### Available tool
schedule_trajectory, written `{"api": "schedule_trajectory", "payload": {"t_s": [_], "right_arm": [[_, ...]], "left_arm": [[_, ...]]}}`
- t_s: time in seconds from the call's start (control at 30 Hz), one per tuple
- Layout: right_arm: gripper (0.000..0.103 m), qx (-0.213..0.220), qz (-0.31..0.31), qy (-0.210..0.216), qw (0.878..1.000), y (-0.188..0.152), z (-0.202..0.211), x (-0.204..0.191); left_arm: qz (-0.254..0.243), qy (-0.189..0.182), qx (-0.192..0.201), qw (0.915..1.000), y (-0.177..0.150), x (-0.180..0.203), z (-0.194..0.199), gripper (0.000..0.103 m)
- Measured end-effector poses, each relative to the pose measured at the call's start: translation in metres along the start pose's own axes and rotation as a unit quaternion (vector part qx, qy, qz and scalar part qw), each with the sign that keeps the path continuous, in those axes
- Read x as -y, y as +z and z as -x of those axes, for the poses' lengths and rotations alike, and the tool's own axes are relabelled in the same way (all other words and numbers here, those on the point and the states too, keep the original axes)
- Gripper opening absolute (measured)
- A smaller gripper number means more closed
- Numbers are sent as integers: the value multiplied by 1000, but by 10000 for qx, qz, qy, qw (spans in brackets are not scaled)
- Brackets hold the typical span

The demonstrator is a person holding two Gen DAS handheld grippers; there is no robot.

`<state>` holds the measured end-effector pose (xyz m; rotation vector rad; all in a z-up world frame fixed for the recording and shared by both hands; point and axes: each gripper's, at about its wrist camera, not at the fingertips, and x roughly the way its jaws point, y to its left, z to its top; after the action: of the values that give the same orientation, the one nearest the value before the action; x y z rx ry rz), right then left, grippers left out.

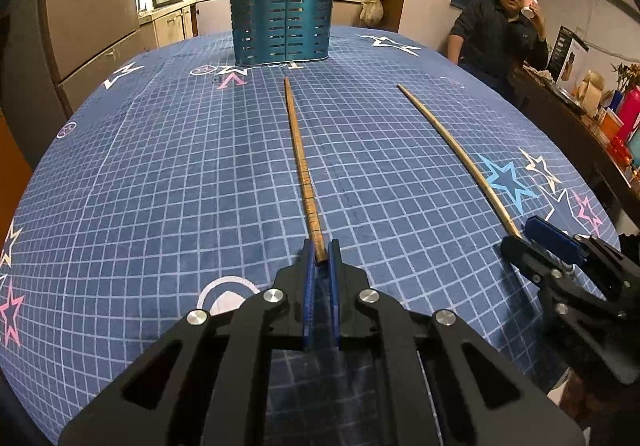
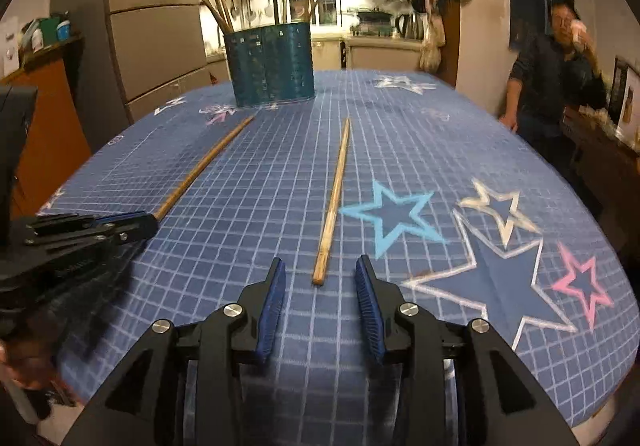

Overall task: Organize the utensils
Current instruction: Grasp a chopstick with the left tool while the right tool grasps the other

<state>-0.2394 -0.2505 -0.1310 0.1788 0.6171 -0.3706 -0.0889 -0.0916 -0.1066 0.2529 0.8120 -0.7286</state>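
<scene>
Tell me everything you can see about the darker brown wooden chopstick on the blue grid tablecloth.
The darker brown wooden chopstick is long, slim and straight, with faint rings around its thicker near part. It lies flat on the blue grid tablecloth, narrow tip pointing toward the teal slotted metal holder. Its thick end sits between the closed blue pads of the left gripper. The paler chopstick lies apart, to its right.

Two chopsticks on tablecloth (image 1: 160, 166): darker chopstick (image 1: 302, 170) left, paler chopstick (image 1: 460, 154) right; holder (image 1: 282, 20) behind.
</scene>
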Motion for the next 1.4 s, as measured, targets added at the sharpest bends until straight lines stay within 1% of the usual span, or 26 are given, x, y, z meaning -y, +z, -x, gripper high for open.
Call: {"api": "schedule_trajectory", "payload": {"t_s": [0.03,0.17,0.23,0.27,0.43,0.5,0.77,0.93,1.03,1.4], "right_arm": [[31,35,14,-62,10000,-1,-1,0],[20,257,-188,-161,9994,-8,0,5],[9,356,-245,-225,9988,-10,1,10],[8,392,-263,-243,9986,-10,1,11],[7,413,-405,-146,9982,-10,3,18],[7,490,-438,-131,9978,-8,10,21],[7,1015,-304,-421,9935,11,46,35],[7,1249,-36,-559,9906,21,62,31],[7,1328,-12,-525,9897,24,69,30],[7,1578,139,-472,9862,38,91,24]], "left_arm": [[8,-7,-2,10000,0,0,0,5],[-18,35,10,10000,0,0,0,5],[-21,53,10,10000,0,0,0,5],[-23,61,9,10000,0,1,0,5],[-16,154,-42,9999,0,2,1,5],[-9,180,-77,9998,1,2,1,5],[65,322,-129,9994,0,-2,5,5],[17,422,-13,9991,0,-1,14,5],[-38,577,100,9983,1,-1,20,5],[-91,834,269,9961,2,-4,31,5]]}}
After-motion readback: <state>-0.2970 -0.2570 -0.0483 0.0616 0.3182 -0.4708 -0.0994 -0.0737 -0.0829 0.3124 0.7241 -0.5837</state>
